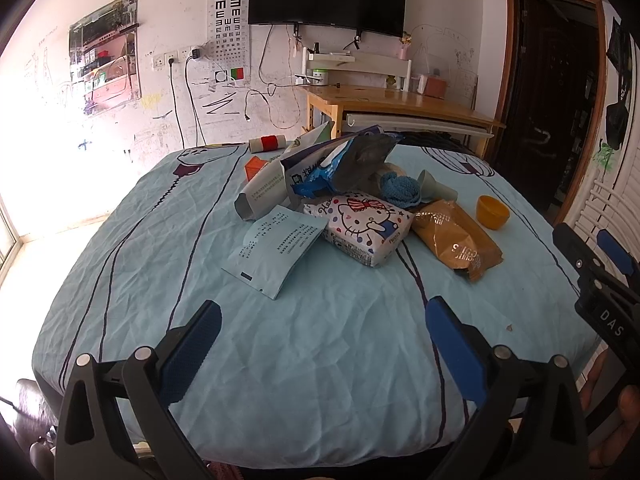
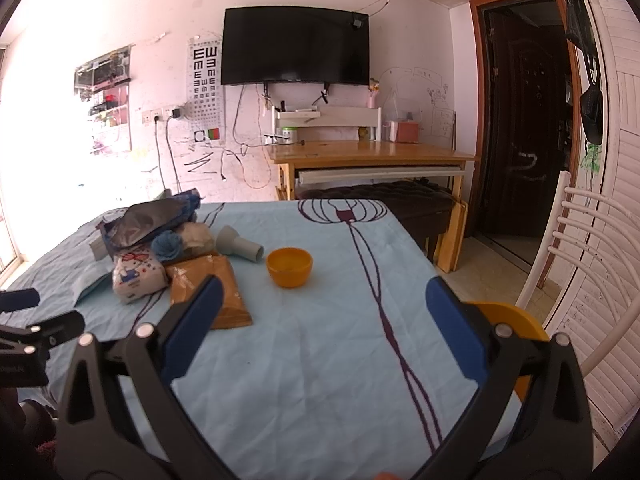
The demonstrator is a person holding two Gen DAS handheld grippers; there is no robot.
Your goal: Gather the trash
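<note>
A heap of trash lies on the light blue tablecloth (image 1: 320,340): a pale blue printed packet (image 1: 276,248), a cartoon-cat tissue pack (image 1: 360,224), a brown biscuit wrapper (image 1: 456,236), a blue and silver bag (image 1: 336,160) and a grey carton (image 1: 260,192). A small yellow bowl (image 1: 493,211) stands to the right of the heap. My left gripper (image 1: 324,340) hangs open over bare cloth, short of the heap. My right gripper (image 2: 324,332) is open too, with the brown wrapper (image 2: 208,292) behind its left finger and the yellow bowl (image 2: 289,266) ahead. Nothing is held.
A blue knitted piece (image 1: 400,190), a grey funnel-shaped tube (image 2: 240,245), an orange box (image 1: 256,166) and a red-banded roll (image 1: 268,143) also lie on the cloth. Behind the table stand a wooden desk (image 2: 372,156) and a dark bench (image 2: 400,200); a white chair (image 2: 580,264) is at right.
</note>
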